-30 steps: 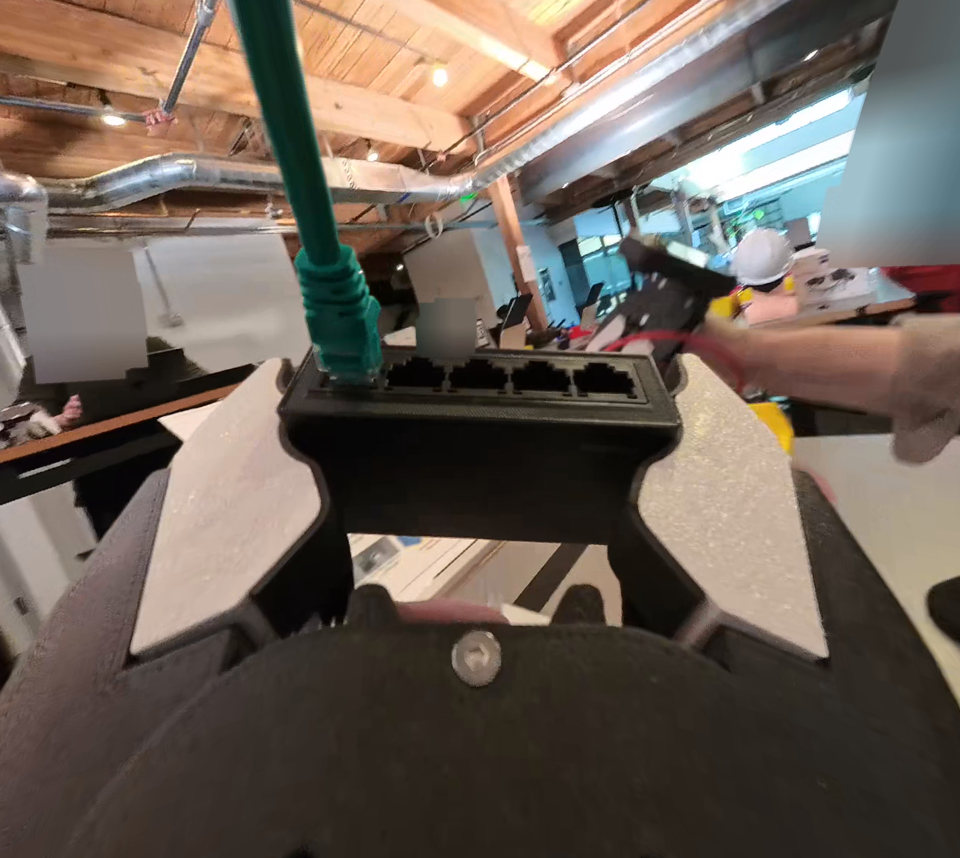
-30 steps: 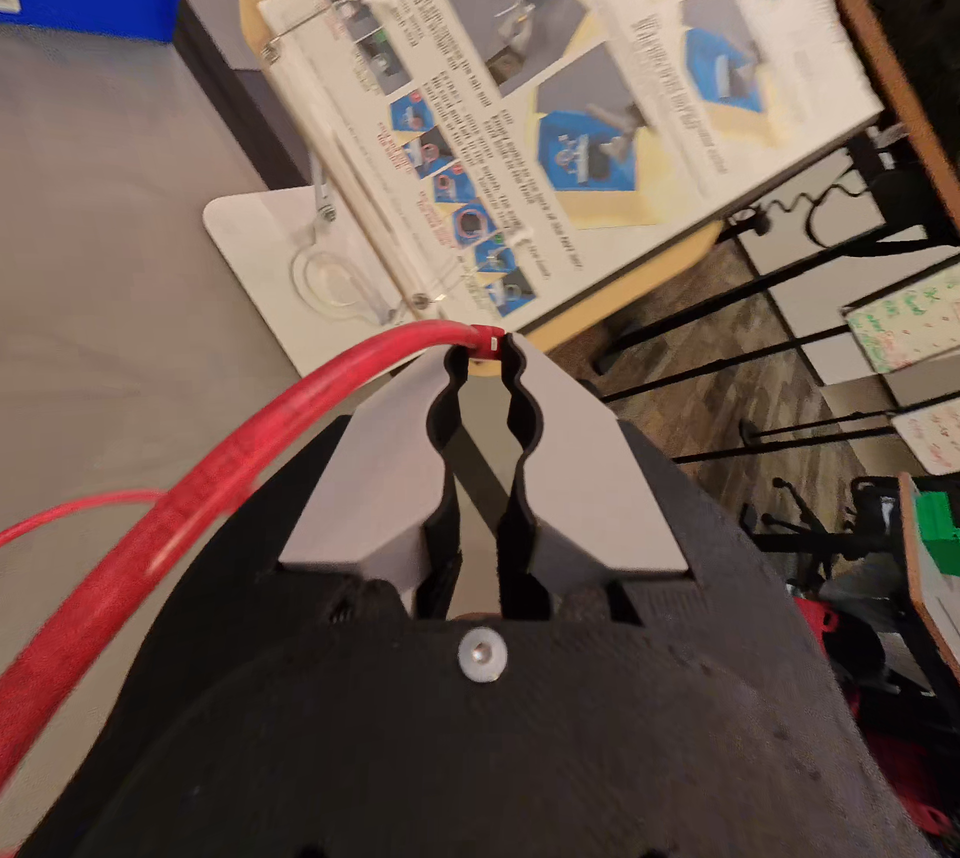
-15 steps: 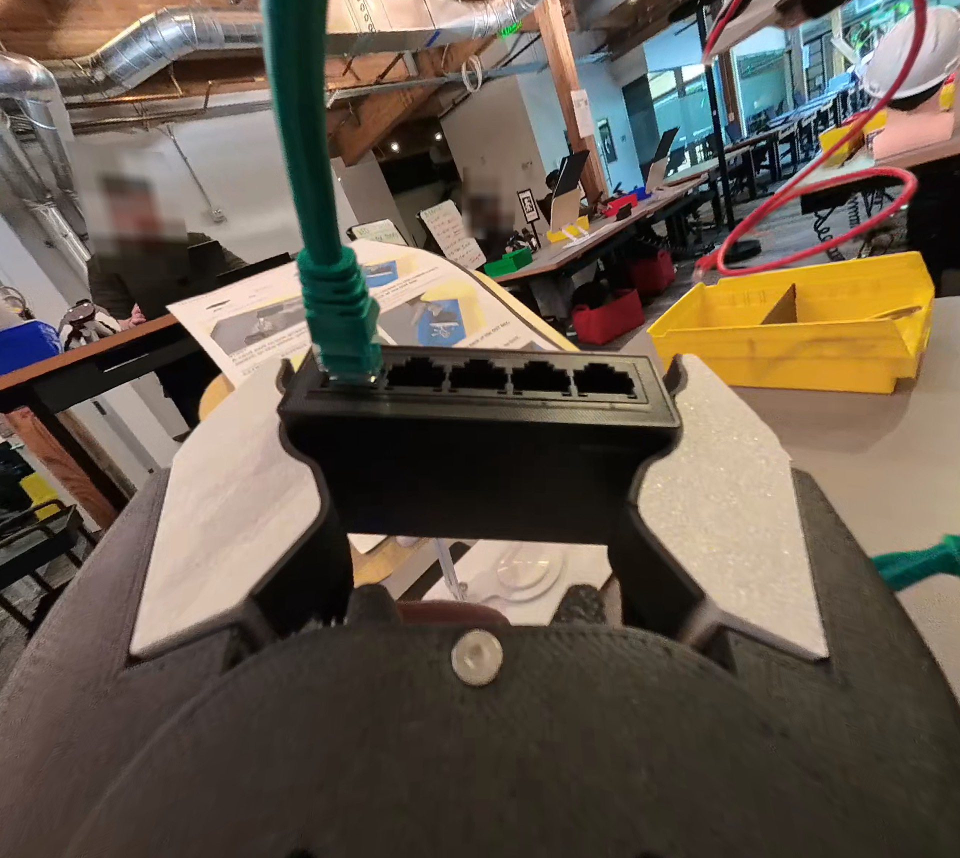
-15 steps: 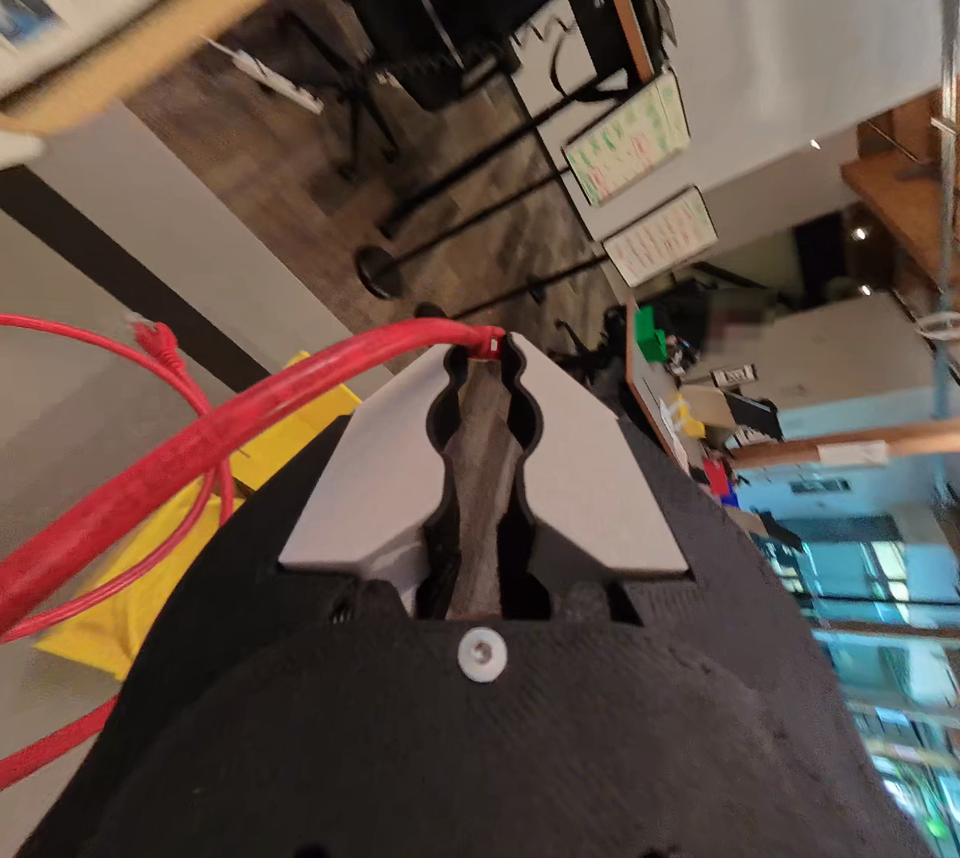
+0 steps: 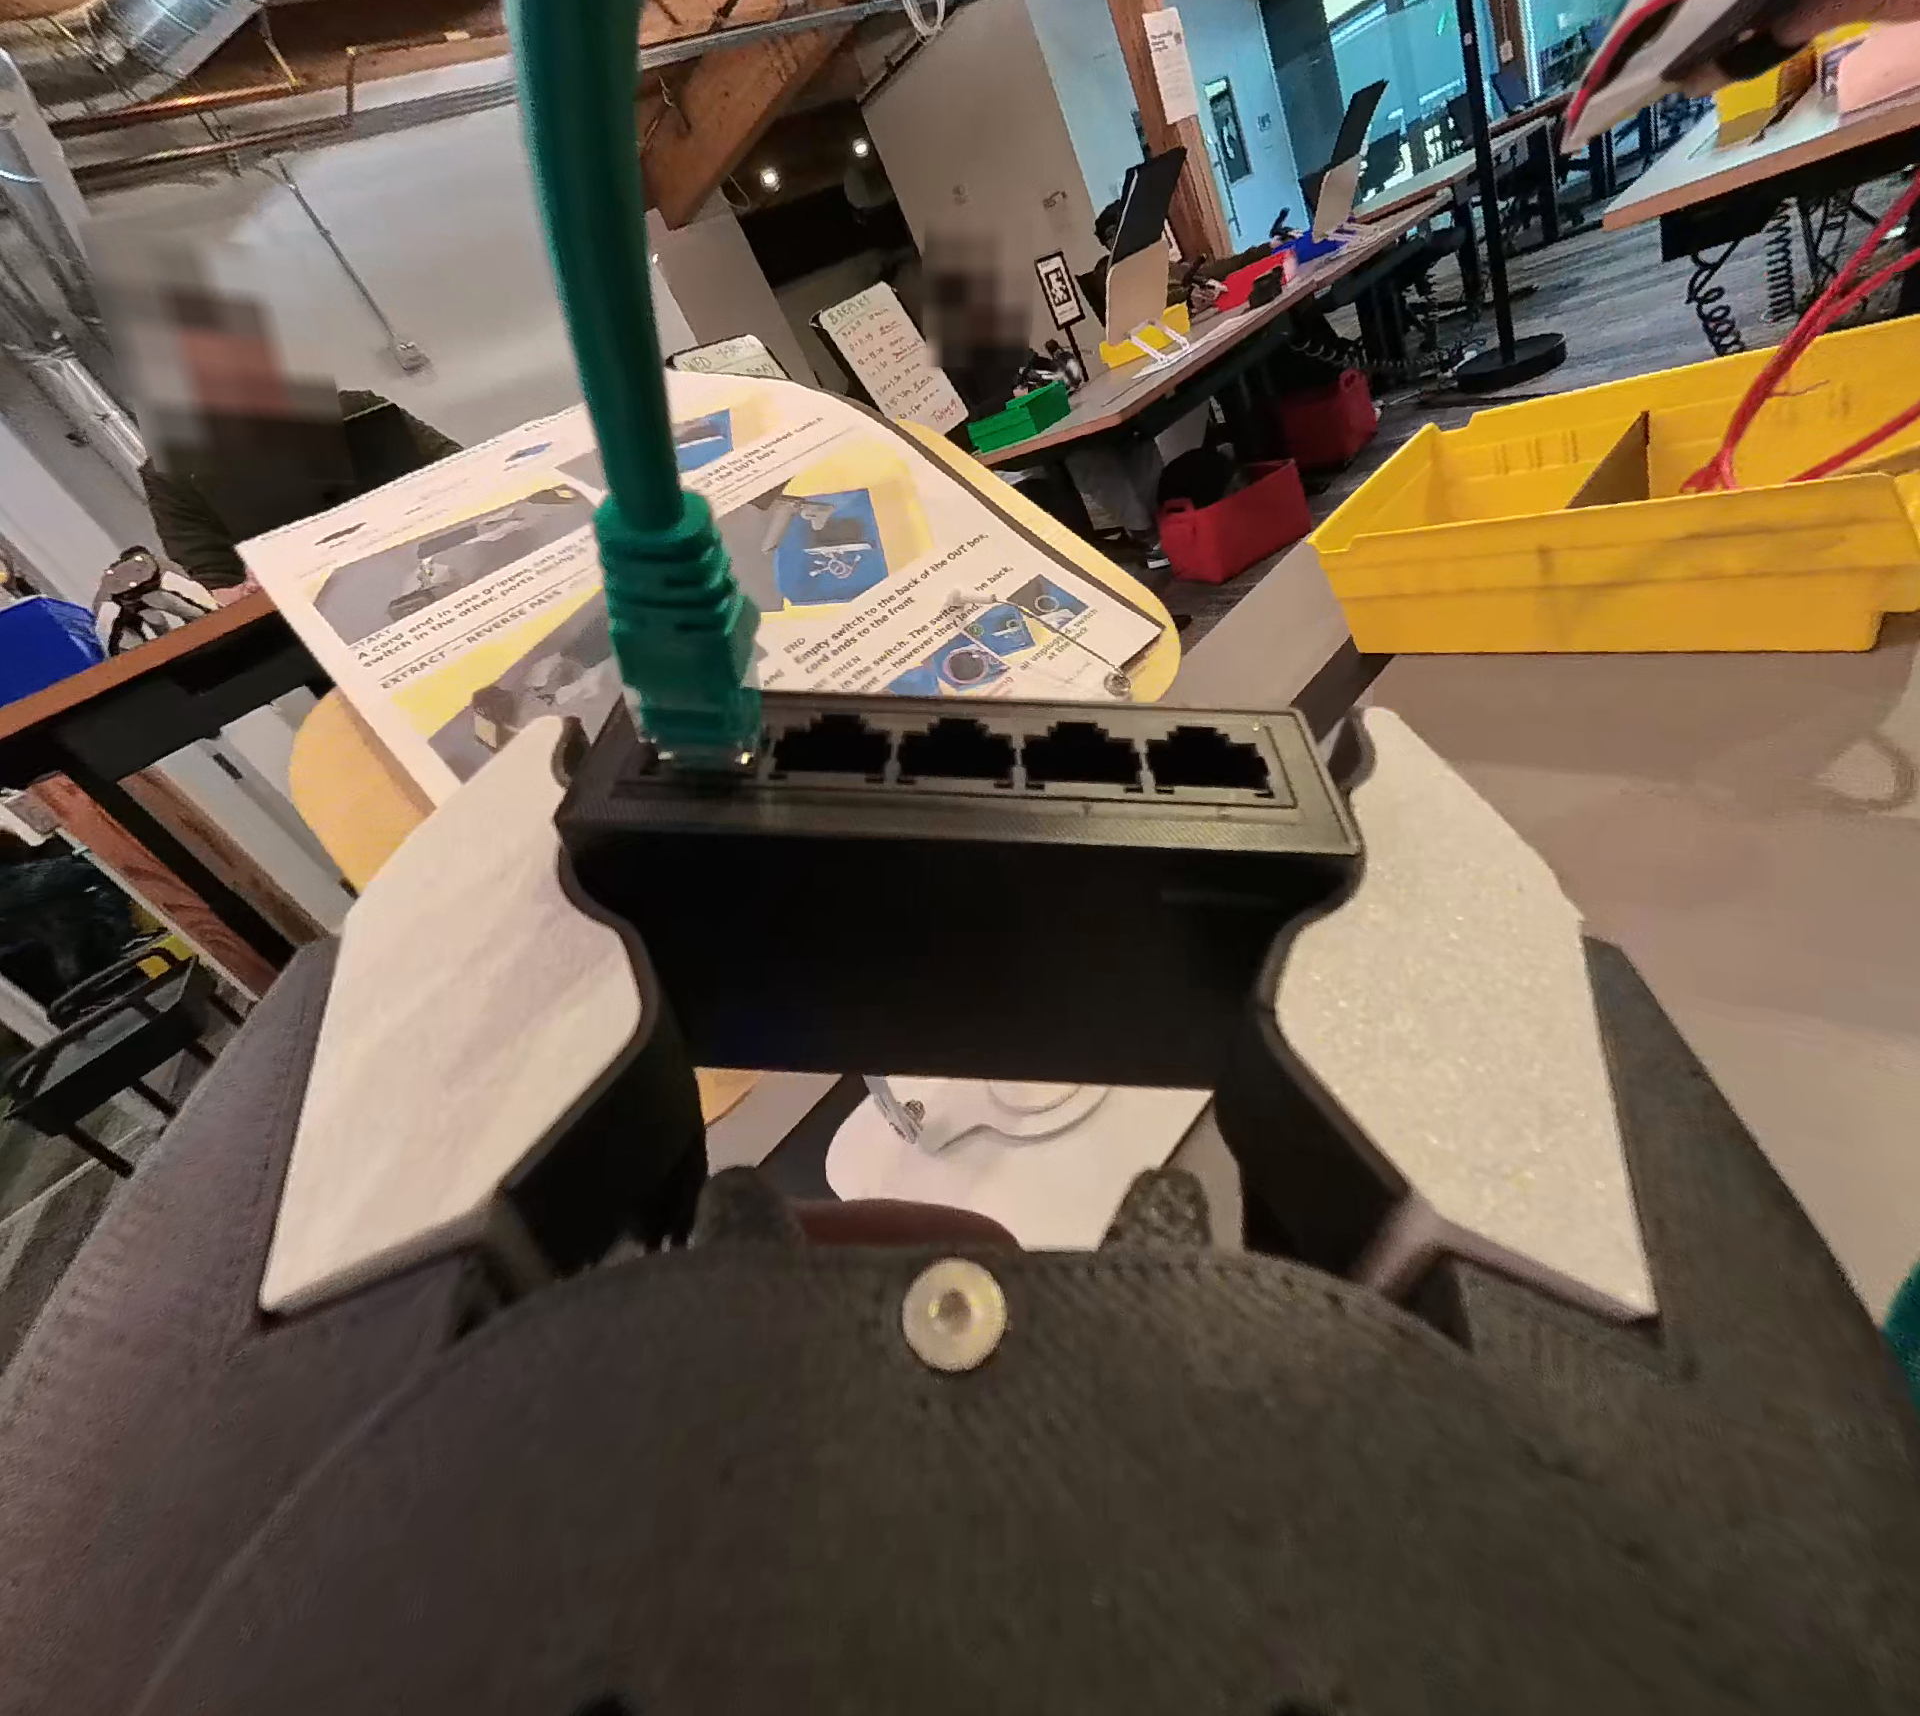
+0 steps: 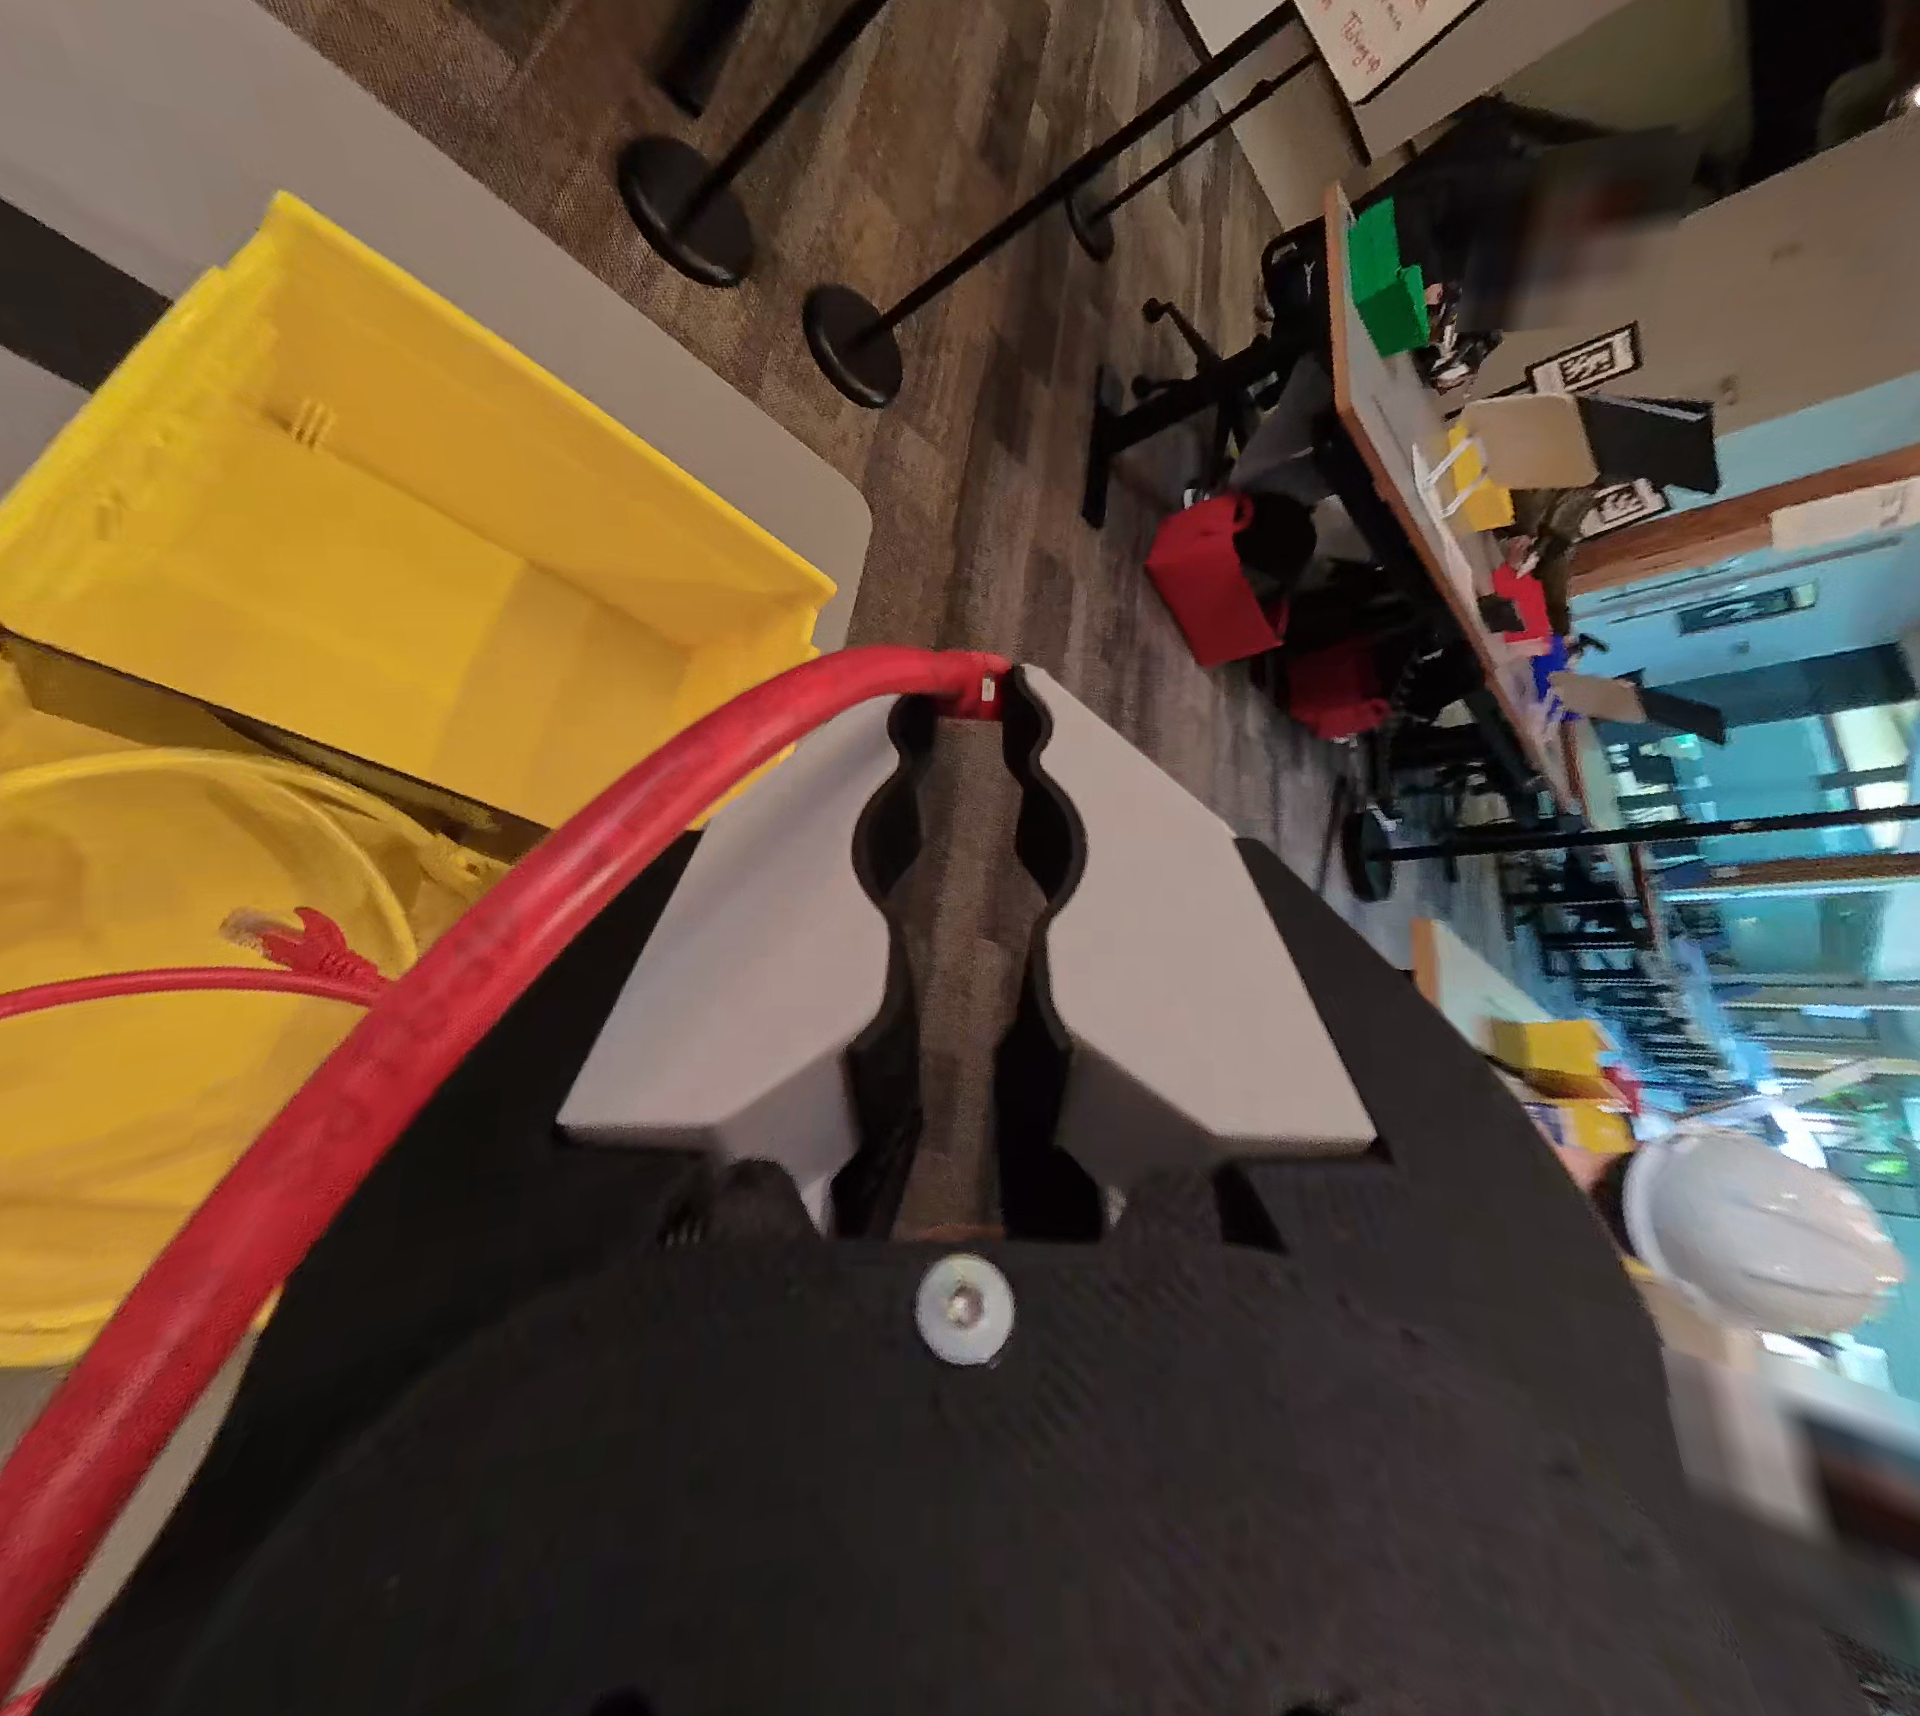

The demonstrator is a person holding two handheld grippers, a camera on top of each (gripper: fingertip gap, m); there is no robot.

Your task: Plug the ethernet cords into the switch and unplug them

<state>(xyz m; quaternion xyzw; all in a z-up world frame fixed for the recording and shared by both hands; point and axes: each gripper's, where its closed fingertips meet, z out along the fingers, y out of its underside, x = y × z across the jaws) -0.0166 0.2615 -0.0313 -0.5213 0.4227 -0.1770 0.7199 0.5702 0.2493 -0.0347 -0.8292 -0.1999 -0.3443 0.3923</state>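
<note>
Four ports sit free on the switch point(image 5: 961, 845) clamped in your left tongs point(image 5: 961, 887), green cord point(image 5: 675, 627) plugged leftmost; your right tongs point(image 6: 961, 710) pinch the red cord point(image 6: 582, 877) at their tips.

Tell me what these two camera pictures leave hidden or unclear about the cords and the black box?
- Left wrist view: the green cord runs off the top edge; its far end is unseen.
- Left wrist view: the switch underside is hidden by its own body.
- Right wrist view: the red cord plug tip sits behind the jaws.
- Right wrist view: the yellow bin is cut by the left edge.
</note>
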